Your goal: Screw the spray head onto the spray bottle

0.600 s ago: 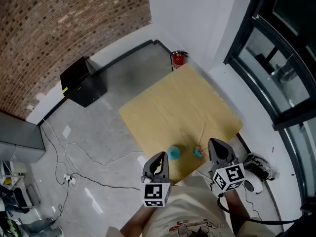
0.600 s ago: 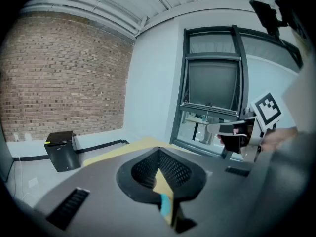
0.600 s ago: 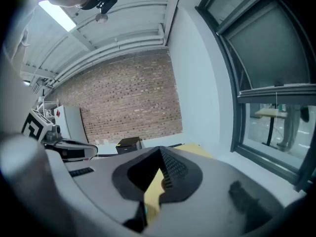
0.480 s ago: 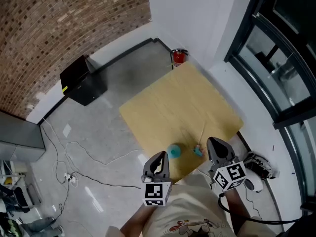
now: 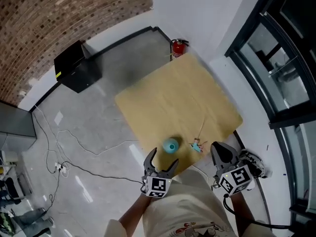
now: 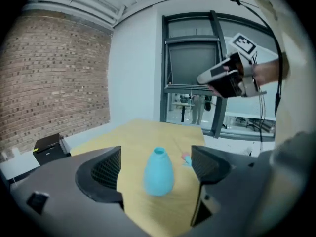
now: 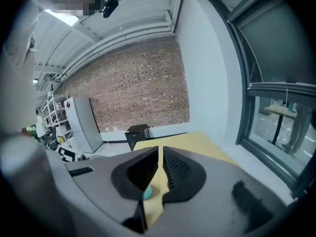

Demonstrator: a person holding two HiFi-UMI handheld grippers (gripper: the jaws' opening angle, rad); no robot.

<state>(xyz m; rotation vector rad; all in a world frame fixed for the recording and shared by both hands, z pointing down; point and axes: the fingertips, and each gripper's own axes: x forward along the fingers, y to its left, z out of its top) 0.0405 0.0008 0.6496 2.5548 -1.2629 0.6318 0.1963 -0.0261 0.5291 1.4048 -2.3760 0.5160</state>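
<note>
- Pale blue spray bottle [image 5: 171, 145], upright with its neck open, at lower centre of the head view, close to the near edge of the wooden table [image 5: 173, 93].
- Spray head [image 5: 197, 146] lying on the tabletop just right of the bottle, apart from it, with a thin dip tube [image 5: 202, 130] trailing toward upper right. Not yet picked up or fitted.
- Left gripper [image 5: 161, 161] below the bottle in the head view, jaws spread wide. In the left gripper view, bottle framed between the jaws but ahead of them and untouched.
- Right gripper [image 5: 217, 149] at lower right, jaws pressed together on nothing, short of the spray head.
- Further out: red fire extinguisher [image 5: 177, 47] against the wall past the table's top corner, black box [image 5: 74, 68] at upper left, cables [image 5: 89, 154] on the grey floor.
- Risks, as a judgement: a light, tapering bottle near the edge, easily tipped or pushed off by an off-centre clamp, or squeezed out of the pads. Small head hard to seize squarely. Long tube apt to catch on the rim instead of entering the neck. Crooked seating likely to cross the threads.
</note>
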